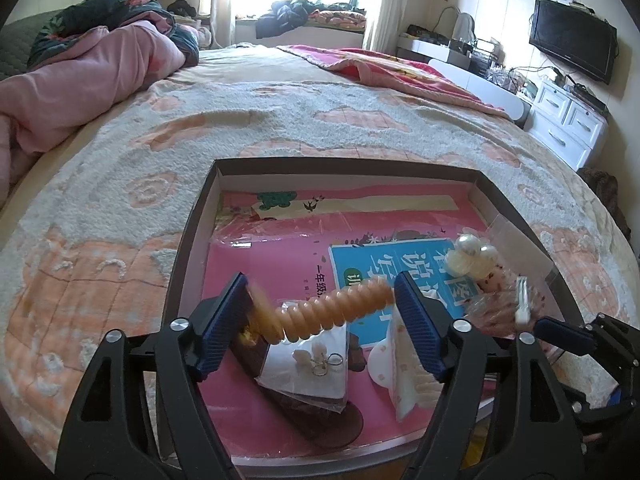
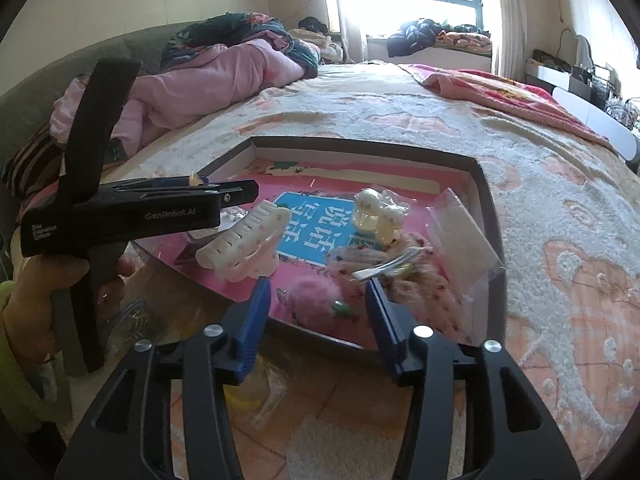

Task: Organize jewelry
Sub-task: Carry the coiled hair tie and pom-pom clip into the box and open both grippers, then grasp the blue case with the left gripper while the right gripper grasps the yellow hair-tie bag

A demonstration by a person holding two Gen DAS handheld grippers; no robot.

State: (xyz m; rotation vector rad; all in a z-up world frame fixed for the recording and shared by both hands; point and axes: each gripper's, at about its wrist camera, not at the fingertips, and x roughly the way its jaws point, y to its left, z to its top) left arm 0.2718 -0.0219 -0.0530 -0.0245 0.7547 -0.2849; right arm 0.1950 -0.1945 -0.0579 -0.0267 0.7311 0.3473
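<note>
An orange spiral hair tie (image 1: 332, 312) was seen stretched between the pads of the left gripper (image 1: 322, 326), its long axis running crosswise and rising toward the right pad, above the dark-rimmed box (image 1: 188, 240) on the bed. The right gripper (image 2: 318, 320) was held partly open and empty over the box's near corner, above a pink fluffy clip (image 2: 314, 304).

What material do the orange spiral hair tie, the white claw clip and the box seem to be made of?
Orange spiral hair tie: probably soft plastic, glossy; it has smooth coiled ridges with light glints. White claw clip: seemingly hard plastic, slightly shiny; it shows moulded teeth and a rigid curved shell. Box: likely cardboard, matte; its thin dark walls have pale inner faces and folded corners.
</note>
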